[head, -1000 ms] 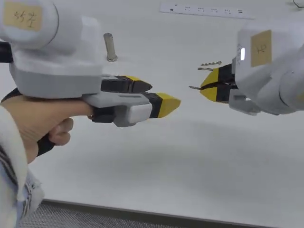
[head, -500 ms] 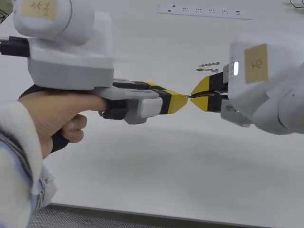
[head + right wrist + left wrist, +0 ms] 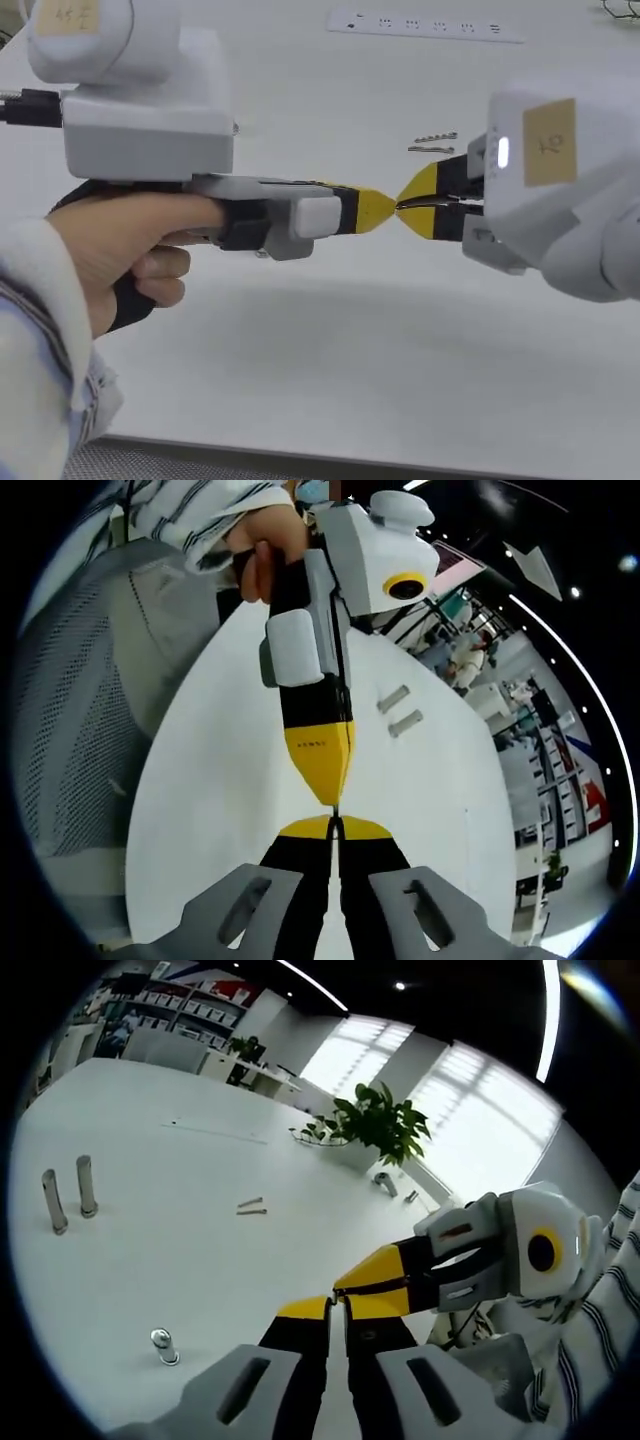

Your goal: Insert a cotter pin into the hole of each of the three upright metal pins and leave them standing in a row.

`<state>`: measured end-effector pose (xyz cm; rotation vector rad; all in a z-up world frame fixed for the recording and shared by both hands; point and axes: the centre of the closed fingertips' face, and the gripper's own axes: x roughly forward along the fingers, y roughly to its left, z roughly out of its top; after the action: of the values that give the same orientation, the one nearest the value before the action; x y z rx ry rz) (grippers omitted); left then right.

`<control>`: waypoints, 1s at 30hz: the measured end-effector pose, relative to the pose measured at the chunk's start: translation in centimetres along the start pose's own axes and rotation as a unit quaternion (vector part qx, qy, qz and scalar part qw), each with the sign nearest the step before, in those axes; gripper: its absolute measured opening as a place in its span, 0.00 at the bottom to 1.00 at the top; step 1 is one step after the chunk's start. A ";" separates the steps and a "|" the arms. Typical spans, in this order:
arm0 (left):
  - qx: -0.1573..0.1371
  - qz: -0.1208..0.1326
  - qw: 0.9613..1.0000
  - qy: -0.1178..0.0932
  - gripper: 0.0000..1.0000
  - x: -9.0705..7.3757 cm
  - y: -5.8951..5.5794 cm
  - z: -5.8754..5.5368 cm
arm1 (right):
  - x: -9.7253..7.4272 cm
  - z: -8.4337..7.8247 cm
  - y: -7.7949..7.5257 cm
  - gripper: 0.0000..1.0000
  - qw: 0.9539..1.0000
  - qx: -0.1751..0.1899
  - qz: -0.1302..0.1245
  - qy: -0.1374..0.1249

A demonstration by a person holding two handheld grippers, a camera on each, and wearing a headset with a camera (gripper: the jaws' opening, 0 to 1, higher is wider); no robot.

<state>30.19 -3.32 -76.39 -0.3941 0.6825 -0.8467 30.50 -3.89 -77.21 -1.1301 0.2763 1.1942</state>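
White surface [image 3: 350, 380] carries the parts, but the work at this moment goes on in the air above it. The white-bodied, yellow-tipped left gripper [image 3: 388, 208] and its twin, the right gripper [image 3: 408, 205], point at each other tip to tip. I read this as a hand-over or re-grip to set the pin's angle before threading. Three upright grey metal pins [image 3: 50, 1202] stand untouched well away, two side by side and one nearer, and two loose cotter pins [image 3: 432, 142] wait beyond. Both pairs of jaws look squeezed narrow on one thin metal cotter pin [image 3: 336, 812] bridging the tips. In the picture from a second ago the grippers are well apart, the left gaping and empty, the right alone carrying the pin.
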 end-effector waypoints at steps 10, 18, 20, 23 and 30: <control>-0.020 -0.005 1.000 -0.008 0.01 -0.5 1.2 0.4 | 0.0 0.5 0.0 0.02 1.000 -0.001 -0.003 -0.005; -0.031 -0.004 1.000 -0.001 0.00 -0.4 0.2 -0.1 | 0.0 0.6 0.1 0.02 1.000 -0.003 -0.003 -0.007; -0.046 -0.004 0.999 0.011 0.00 -0.3 0.1 -0.4 | 0.0 0.6 0.3 0.02 1.000 -0.004 0.001 -0.007; -0.056 -0.001 0.998 0.024 0.00 -0.3 0.0 -0.7 | 0.2 0.6 0.6 0.02 1.000 -0.010 0.004 -0.008; -0.052 -0.002 0.998 0.026 0.00 -0.3 -0.2 -0.7 | 0.1 0.6 0.6 0.02 1.000 -0.004 0.003 -0.011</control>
<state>29.44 -3.24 -76.67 -0.4686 0.7765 -0.8289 29.80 -3.38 -77.37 -1.1232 0.2586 1.2124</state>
